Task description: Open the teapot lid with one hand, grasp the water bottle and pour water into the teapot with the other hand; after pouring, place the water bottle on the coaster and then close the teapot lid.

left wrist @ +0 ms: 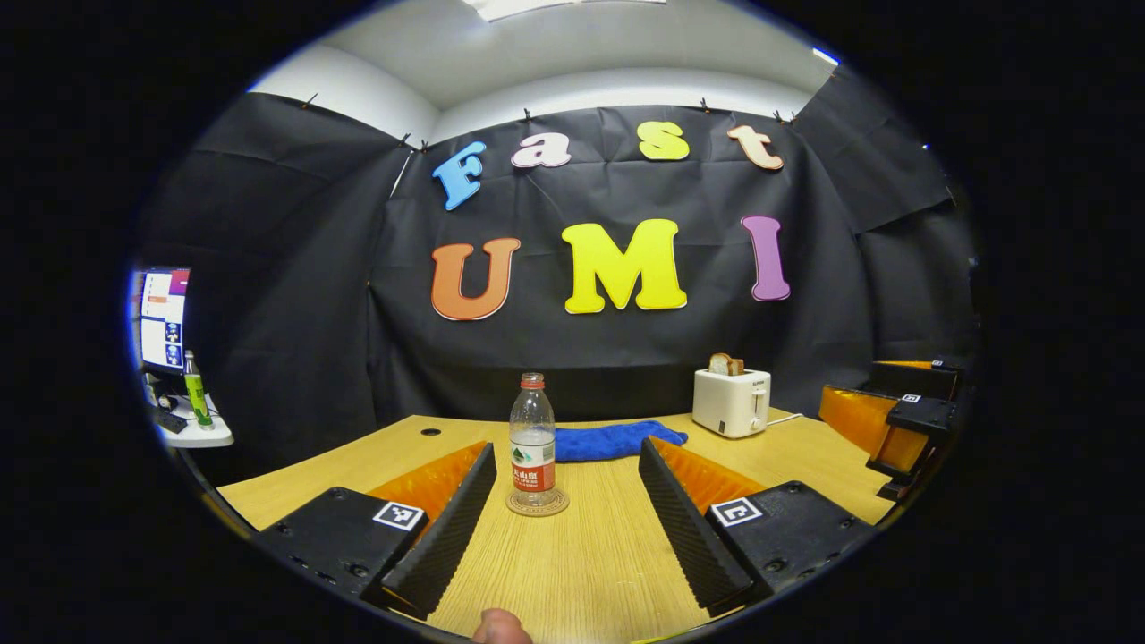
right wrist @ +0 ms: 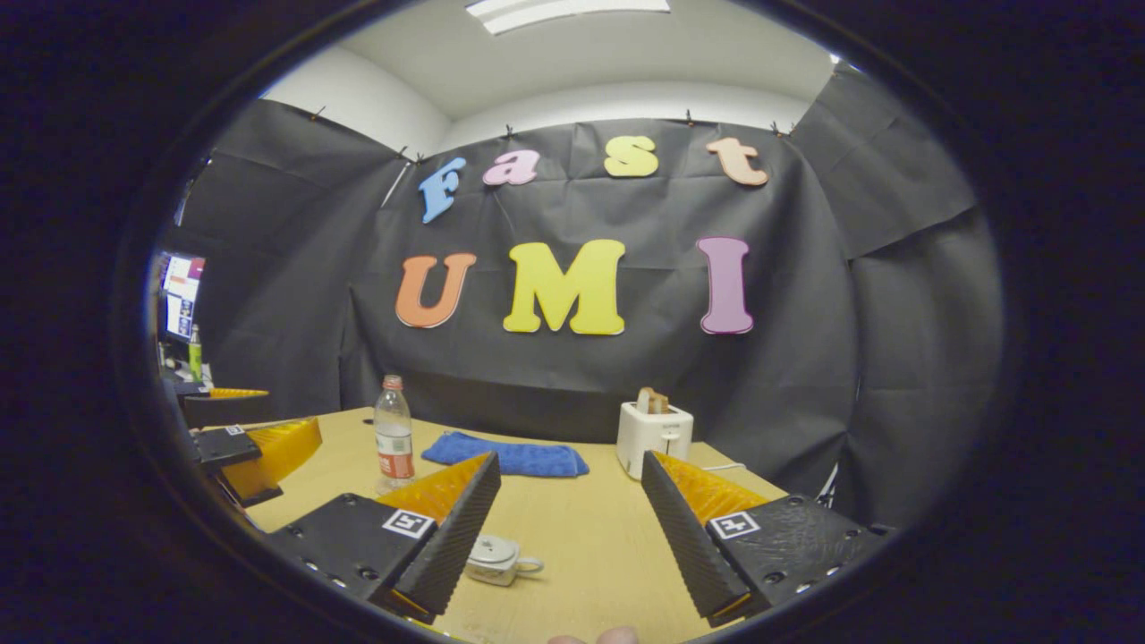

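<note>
Both the left gripper (left wrist: pixel 565 501) and right gripper (right wrist: pixel 567 510) gape empty; the light, thin-walled, likely slippery water bottle (left wrist: pixel 532 444) stands on its coaster (left wrist: pixel 538 504) mid-bench, best pinched at its label, while the small, fragile-looking teapot (right wrist: pixel 497 560) sits nearer the front edge.

Water bottle (left wrist: pixel 532 443) upright on coaster (left wrist: pixel 537 503), on table (left wrist: pixel 581 555). Cloth (left wrist: pixel 615 439) just behind bottle, to its right; toaster (left wrist: pixel 732 402) right of cloth. In right gripper view, teapot (right wrist: pixel 496 560) nearer than the bottle
</note>
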Tool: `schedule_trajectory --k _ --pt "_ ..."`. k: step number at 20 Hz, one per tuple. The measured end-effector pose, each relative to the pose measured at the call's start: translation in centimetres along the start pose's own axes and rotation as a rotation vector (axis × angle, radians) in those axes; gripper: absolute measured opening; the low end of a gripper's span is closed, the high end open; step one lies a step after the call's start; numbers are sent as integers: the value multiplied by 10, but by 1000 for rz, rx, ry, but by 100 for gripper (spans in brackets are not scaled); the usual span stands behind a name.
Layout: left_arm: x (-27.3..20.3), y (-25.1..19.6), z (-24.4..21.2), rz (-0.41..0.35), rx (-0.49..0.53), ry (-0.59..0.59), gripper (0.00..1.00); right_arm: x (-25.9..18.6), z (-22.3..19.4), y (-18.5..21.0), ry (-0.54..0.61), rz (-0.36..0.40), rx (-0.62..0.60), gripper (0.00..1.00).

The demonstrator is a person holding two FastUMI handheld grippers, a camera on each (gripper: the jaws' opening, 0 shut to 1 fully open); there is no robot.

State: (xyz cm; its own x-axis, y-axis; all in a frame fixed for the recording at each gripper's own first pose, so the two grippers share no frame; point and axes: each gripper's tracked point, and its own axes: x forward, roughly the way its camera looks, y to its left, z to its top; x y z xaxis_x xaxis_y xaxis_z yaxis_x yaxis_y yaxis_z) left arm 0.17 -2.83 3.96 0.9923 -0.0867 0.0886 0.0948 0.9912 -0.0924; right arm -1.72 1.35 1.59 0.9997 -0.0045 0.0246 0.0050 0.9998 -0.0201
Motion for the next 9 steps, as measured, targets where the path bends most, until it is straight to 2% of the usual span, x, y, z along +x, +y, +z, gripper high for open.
schedule_trajectory --k 3,9 --pt "0 6 1 8 -9 2 100 -2 1 5 5 3 9 95" --pt "2 17 -1 37 1 3 100 -5 6 -5 2 -39 -6 97"
